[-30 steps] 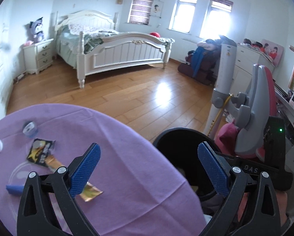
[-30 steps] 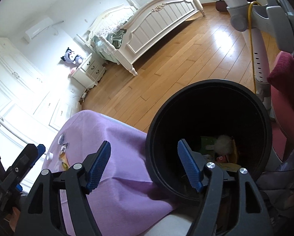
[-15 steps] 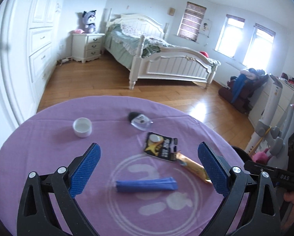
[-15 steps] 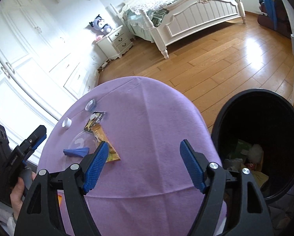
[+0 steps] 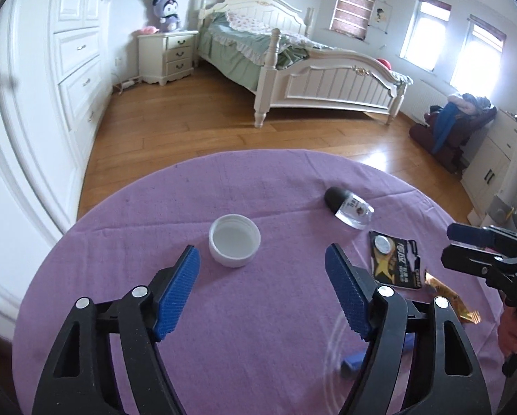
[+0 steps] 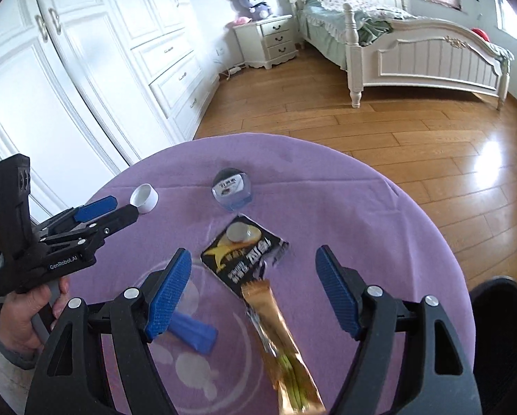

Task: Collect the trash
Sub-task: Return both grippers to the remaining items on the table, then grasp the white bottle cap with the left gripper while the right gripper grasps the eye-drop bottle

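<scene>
Purple cloth fills both my views now, where a second ago I was looking down into the black bin (image 6: 500,314) with both grippers; I have swung them back from it over the counter (image 5: 258,180), and nothing rides between either pair of fingers. That tells me the last piece is dropped and I am lining up the next ones.

My left gripper (image 5: 261,290) points at the white cap (image 5: 234,240), which sits just ahead of its tips, open side up. Its fingers were spread as wide as they go and are now closing, with only bare cloth between them and no contact with the cap yet.

My right gripper (image 6: 253,292) hangs over the black packet (image 6: 246,259) and the gold wrapper (image 6: 282,342) that overlaps its near edge. Its fingers are spread, one either side of the two wrappers and clear of both.

Still lying out are the small clear bottle (image 6: 232,189) with the dark cap, beyond the packet, and the blue piece (image 6: 192,332) beside my right gripper's left finger.

I judge four or five pieces remain, so the counter is far from cleared. The bin stands off the counter's right edge, near my right gripper.
</scene>
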`<state>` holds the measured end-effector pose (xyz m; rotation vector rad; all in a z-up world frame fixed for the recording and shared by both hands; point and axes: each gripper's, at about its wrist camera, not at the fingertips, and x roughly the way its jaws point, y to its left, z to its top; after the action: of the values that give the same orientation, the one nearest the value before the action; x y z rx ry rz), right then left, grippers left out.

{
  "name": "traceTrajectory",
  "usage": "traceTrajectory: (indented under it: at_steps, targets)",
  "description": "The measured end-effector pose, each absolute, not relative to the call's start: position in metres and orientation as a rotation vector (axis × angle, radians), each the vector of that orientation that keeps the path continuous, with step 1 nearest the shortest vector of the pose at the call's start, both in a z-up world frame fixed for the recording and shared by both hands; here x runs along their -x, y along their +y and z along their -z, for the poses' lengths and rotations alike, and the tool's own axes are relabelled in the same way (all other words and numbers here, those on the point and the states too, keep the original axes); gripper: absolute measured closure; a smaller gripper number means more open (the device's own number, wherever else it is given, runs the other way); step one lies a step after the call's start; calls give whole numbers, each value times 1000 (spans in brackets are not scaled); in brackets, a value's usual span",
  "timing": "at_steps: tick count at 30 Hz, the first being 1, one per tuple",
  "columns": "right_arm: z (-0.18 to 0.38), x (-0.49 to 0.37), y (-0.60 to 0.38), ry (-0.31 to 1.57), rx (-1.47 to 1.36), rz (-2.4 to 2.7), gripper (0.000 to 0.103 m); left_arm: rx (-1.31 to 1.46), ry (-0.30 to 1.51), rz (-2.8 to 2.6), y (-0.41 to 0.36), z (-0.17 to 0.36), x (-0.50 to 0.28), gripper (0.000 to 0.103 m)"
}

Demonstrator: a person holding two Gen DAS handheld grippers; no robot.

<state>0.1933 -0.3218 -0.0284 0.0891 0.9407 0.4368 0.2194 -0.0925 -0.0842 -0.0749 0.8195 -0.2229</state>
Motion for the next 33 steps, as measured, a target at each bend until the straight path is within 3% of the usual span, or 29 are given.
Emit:
traceTrajectory:
  at_steps: [7, 11, 16, 18, 23, 33]
  targets:
    - [45, -242, -283, 985, 48, -427, 37, 65, 889, 212, -83, 100, -248, 47]
    - [53, -254, -269, 1011, 104, -427, 46, 30, 892, 202, -83, 100, -252, 65]
    - [57, -253, -261, 999, 165, -422, 50, 78, 889, 226, -74, 100, -254, 65]
    - [56, -252, -260, 1001, 164, -438, 65, 92, 888, 232, -72, 100, -255, 65]
    - [47, -236, -271, 1014, 56, -473, 65, 142, 849, 260, -67, 94, -241, 66]
    - [2, -133, -353, 783, -265, -437, 65, 58, 705, 392, -144, 25, -162, 65]
